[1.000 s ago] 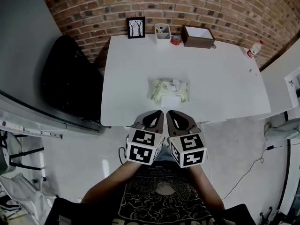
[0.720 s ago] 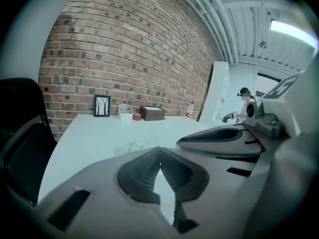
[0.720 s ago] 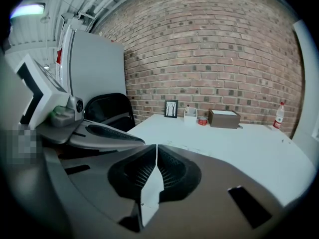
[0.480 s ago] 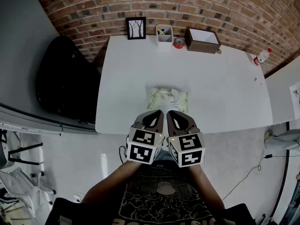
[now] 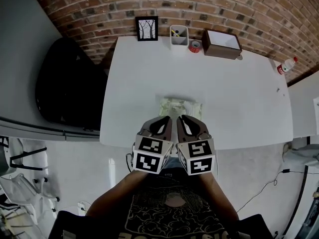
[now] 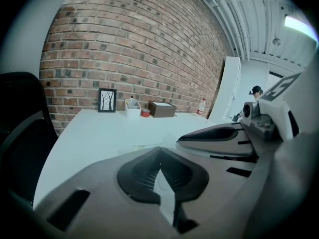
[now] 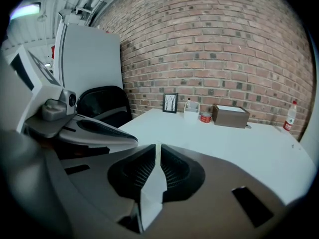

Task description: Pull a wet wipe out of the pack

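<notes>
The wet wipe pack [image 5: 180, 106], pale green with a white flap on top, lies flat near the front edge of the white table [image 5: 144, 78]. Its near edge is hidden behind my grippers. The left gripper [image 5: 163, 122] and the right gripper [image 5: 185, 121] hover side by side just in front of and above the pack, close to the table's front edge. Both are shut with nothing between the jaws, as the left gripper view [image 6: 160, 152] and the right gripper view [image 7: 158, 149] show. Neither touches the pack.
Along the brick wall at the table's far edge stand a framed picture [image 5: 146, 28], a white pen holder [image 5: 178, 35], a red tape roll [image 5: 194, 46] and a brown box [image 5: 222, 43]. A small bottle [image 5: 285, 65] sits far right. A black chair [image 5: 65, 83] stands left of the table.
The pack now lies closer to the gripper tips than a second ago, as the view moved in over the table. Both grippers stay shut and side by side.
</notes>
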Action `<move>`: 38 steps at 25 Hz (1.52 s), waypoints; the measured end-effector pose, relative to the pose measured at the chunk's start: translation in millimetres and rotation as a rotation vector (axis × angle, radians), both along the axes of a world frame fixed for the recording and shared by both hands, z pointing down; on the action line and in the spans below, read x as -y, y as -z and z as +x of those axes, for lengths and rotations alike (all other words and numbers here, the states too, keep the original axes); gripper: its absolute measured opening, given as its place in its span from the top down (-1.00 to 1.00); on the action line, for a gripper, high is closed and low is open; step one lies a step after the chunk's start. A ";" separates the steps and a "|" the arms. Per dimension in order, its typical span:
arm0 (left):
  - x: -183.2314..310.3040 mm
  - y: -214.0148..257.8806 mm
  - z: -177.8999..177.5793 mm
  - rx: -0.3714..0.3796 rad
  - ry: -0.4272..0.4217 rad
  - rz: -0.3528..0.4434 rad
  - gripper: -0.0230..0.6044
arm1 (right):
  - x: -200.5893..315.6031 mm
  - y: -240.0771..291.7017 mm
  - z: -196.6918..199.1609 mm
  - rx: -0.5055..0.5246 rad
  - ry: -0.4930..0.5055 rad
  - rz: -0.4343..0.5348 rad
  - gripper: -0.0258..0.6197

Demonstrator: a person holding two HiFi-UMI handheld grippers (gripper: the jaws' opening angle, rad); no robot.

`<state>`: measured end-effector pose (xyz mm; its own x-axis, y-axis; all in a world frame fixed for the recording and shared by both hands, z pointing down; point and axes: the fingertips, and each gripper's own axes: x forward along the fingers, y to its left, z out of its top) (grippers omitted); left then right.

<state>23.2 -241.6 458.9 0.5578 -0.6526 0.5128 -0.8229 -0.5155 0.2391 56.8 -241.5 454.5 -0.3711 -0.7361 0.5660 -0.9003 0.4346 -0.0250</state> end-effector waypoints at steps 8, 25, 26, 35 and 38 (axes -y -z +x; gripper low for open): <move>18.1 -9.0 -1.9 0.001 0.031 -0.010 0.90 | 16.8 -13.4 -1.4 -0.023 0.034 -0.030 0.71; 40.1 -20.6 -8.5 -0.005 0.078 -0.041 0.90 | 38.2 -41.7 -3.2 -0.121 0.097 -0.094 0.66; 40.2 -21.1 -8.6 -0.005 0.078 -0.043 0.90 | 39.0 -42.8 -2.3 -0.126 0.095 -0.097 0.66; 41.3 -21.1 -10.7 -0.005 0.080 -0.046 0.90 | 39.9 -49.3 1.1 -0.145 0.089 -0.122 0.81; 41.3 -21.3 -10.6 -0.006 0.077 -0.046 0.90 | 39.2 -49.5 0.3 -0.131 0.091 -0.127 0.85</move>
<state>12.6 -282.9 480.1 0.5101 -0.6697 0.5397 -0.8581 -0.4393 0.2660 57.1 -280.7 504.0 -0.3497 -0.6227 0.6999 -0.8569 0.5147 0.0298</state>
